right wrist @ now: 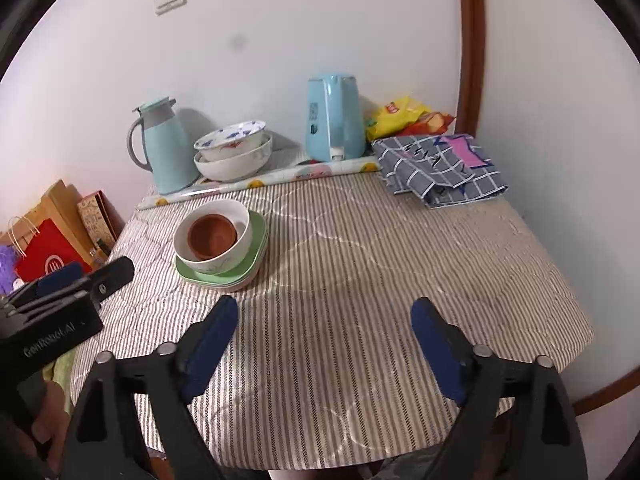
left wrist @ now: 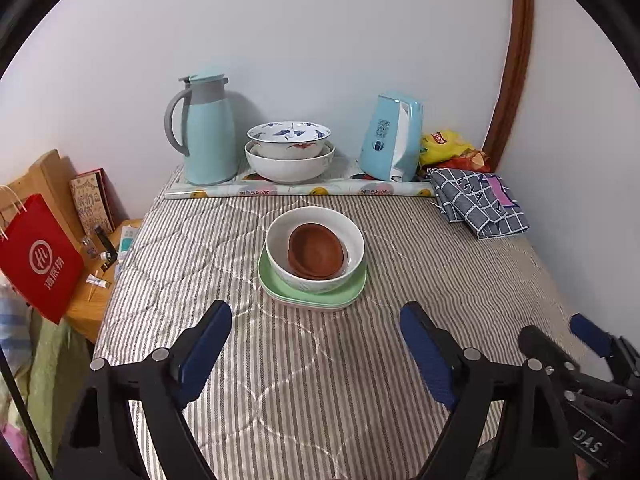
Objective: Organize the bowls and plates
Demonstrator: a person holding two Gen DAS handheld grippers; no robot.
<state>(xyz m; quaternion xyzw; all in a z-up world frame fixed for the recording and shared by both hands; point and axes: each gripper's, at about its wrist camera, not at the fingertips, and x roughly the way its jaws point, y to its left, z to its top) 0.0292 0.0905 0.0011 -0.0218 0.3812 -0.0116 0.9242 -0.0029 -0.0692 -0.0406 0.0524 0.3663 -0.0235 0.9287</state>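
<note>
A stack sits mid-table: green square plates (left wrist: pixel 280 288) (right wrist: pixel 192 274) at the bottom, a white bowl (left wrist: pixel 352 236) (right wrist: pixel 240 232) on them, and brown small bowls (left wrist: pixel 316 252) (right wrist: pixel 213 234) inside it. At the back, a blue-patterned bowl (left wrist: pixel 289 136) (right wrist: pixel 230 136) rests in a larger white bowl (left wrist: pixel 289 168) (right wrist: pixel 236 166). My left gripper (left wrist: pixel 316 320) is open and empty, just in front of the stack. My right gripper (right wrist: pixel 324 316) is open and empty, right of the stack, and shows in the left wrist view (left wrist: pixel 560 332).
A teal thermos jug (left wrist: pixel 208 132) (right wrist: pixel 164 148), a blue kettle (left wrist: pixel 394 136) (right wrist: pixel 334 118), a snack bag (left wrist: pixel 444 146) and a folded checked cloth (left wrist: pixel 480 200) (right wrist: pixel 440 168) stand along the back. A red paper bag (left wrist: pixel 40 256) stands off the table's left edge.
</note>
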